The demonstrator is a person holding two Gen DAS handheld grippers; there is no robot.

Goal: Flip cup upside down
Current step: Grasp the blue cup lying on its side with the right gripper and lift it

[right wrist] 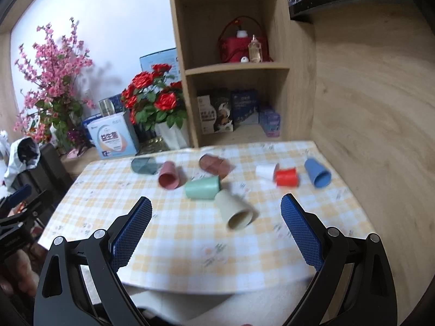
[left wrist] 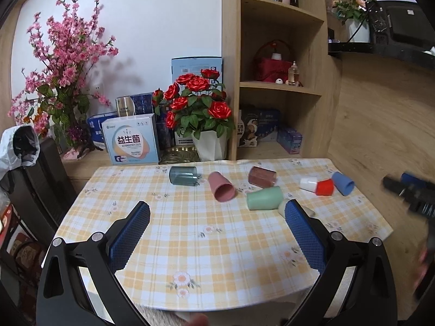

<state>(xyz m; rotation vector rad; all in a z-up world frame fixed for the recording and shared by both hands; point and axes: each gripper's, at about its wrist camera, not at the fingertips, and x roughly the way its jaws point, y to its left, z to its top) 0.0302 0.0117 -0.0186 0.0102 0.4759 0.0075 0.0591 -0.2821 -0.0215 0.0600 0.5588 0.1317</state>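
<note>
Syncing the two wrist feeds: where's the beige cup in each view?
Left wrist: beige cup right of centre, mostly hidden behind the left gripper's right finger, touching the green cup.
Right wrist: beige cup at centre, on its side, mouth toward the camera.
Shared landmark: the green cup just behind it.

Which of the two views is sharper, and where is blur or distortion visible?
Left wrist view: sharp on the cups, e.g. the pink cup; only the right gripper at the edge is smeared. Right wrist view: motion blur across the cups and tablecloth. Both: fisheye bends the shelf.
</note>
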